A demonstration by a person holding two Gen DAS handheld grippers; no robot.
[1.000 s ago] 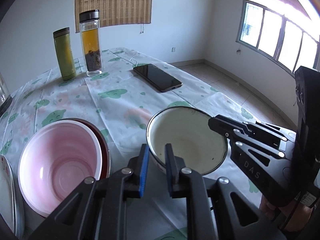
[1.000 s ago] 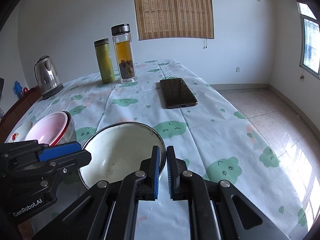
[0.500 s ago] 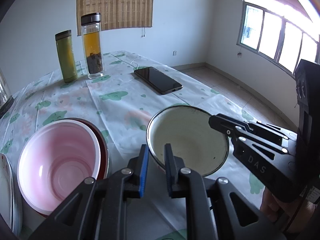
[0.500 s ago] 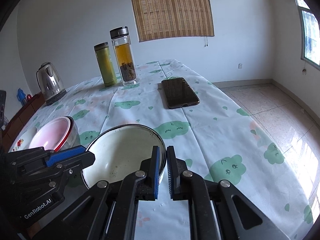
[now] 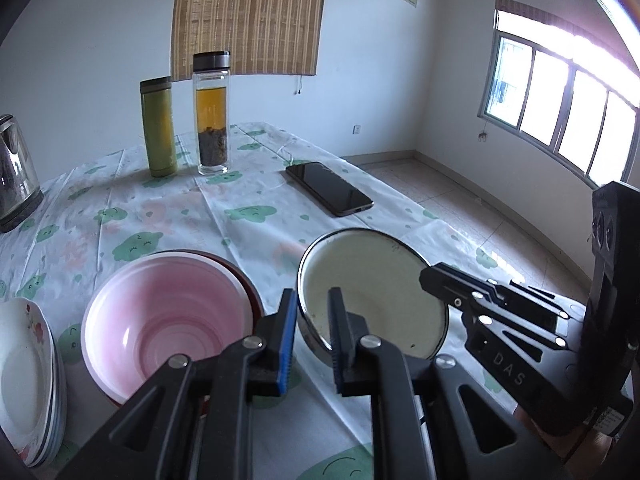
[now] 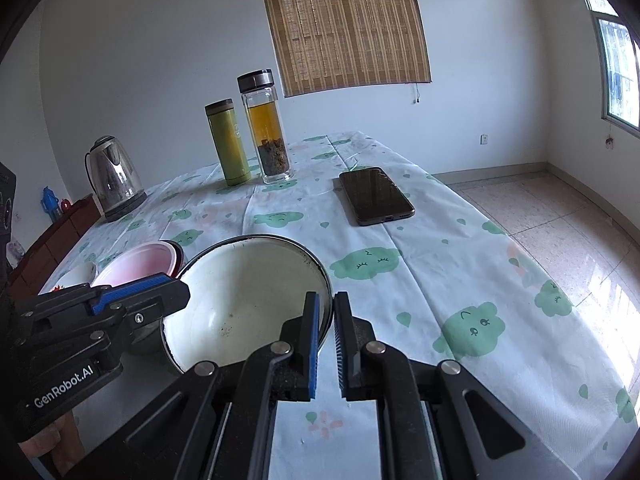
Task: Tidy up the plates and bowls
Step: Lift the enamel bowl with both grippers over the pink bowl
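Left gripper: clamped on the near-left rim of the enamel bowl.
Right gripper: pinching the same bowl's right rim.
Enamel bowl: held between both grippers, tilted, just right of the pink bowl.
Pink bowl: nested in a red one on the tabletop.
Plates: stacked at far left.

Both tools matte black plastic, angular linkage arms with triangular cut-outs, round silver pivot screws at the joints. Left gripper: fingers faced with ribbed blue pads; white "GenRobot.AI" lettering on the body. Right gripper: same ribbed blue facing on one of its fingers; embossed "DAS" on the side, white label near the base. Bare skin visible under each housing.
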